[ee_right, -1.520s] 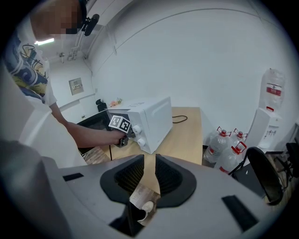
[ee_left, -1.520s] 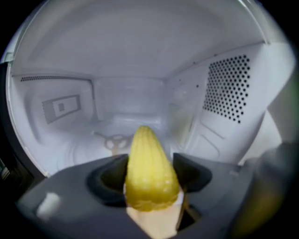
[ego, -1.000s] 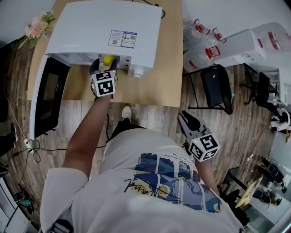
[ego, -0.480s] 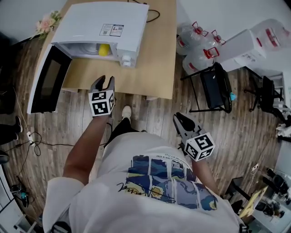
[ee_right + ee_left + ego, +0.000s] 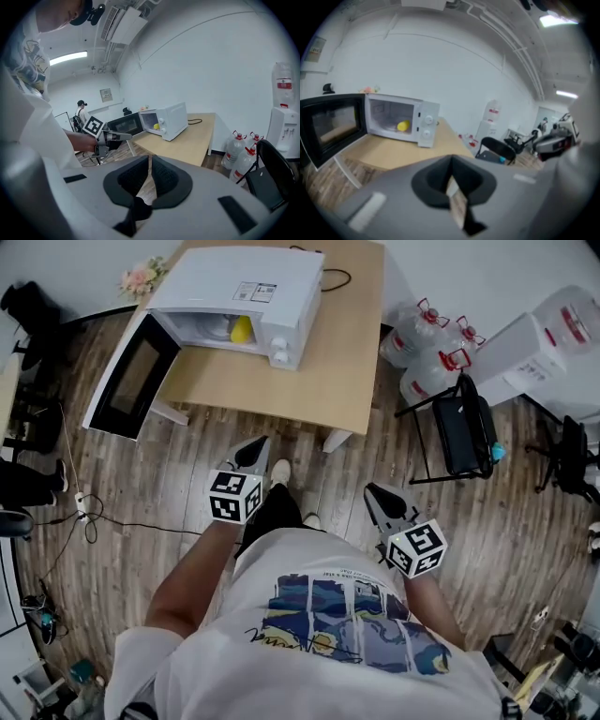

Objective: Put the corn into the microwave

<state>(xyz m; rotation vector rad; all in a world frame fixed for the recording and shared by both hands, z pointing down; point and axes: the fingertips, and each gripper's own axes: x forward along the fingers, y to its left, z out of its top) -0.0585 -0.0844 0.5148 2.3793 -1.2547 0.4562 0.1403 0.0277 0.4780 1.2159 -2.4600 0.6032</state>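
The corn (image 5: 242,329) lies inside the white microwave (image 5: 239,292), on the cavity floor towards its right side, next to the control-panel wall; from the left gripper view it shows as a small yellow piece (image 5: 403,125) behind the open doorway. The microwave stands at the far left corner of the wooden table (image 5: 323,381), and its dark-windowed door (image 5: 131,381) is swung wide open, out past the table's left edge. Both grippers hang over the plank floor (image 5: 122,484) on the person's side of the table's near edge, well apart from the microwave. The left gripper (image 5: 255,448) has its jaws pressed fully together with nothing between them – its own view shows the two dark pads (image 5: 436,180) meeting in a single seam. The right gripper (image 5: 378,495) is closing: its ribbed pads (image 5: 161,176) leave only a thin wedge of gap, through which bare floor shows, and nothing is caught in it. In the right gripper view the left gripper (image 5: 123,136) points towards the open door. Off the table's right edge stand two large water bottles (image 5: 427,352) and a black chair (image 5: 464,427).
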